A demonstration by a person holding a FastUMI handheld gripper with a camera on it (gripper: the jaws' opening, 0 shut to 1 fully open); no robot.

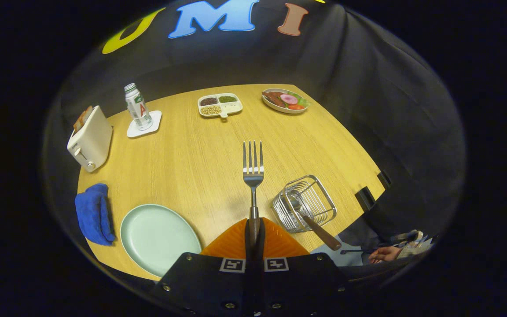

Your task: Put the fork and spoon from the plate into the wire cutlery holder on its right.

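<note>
Gripper clamps fork — aloft.

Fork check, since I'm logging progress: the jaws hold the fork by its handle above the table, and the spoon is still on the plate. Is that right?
Not quite. In the gripper view the spoon is already in the wire holder, its handle leaning out toward the table edge, and the plate is bare. The rest stands: the gripper has its jaws shut on the fork by its handle, above the table.

Camera rides the tongs, overlooking the table.
</note>
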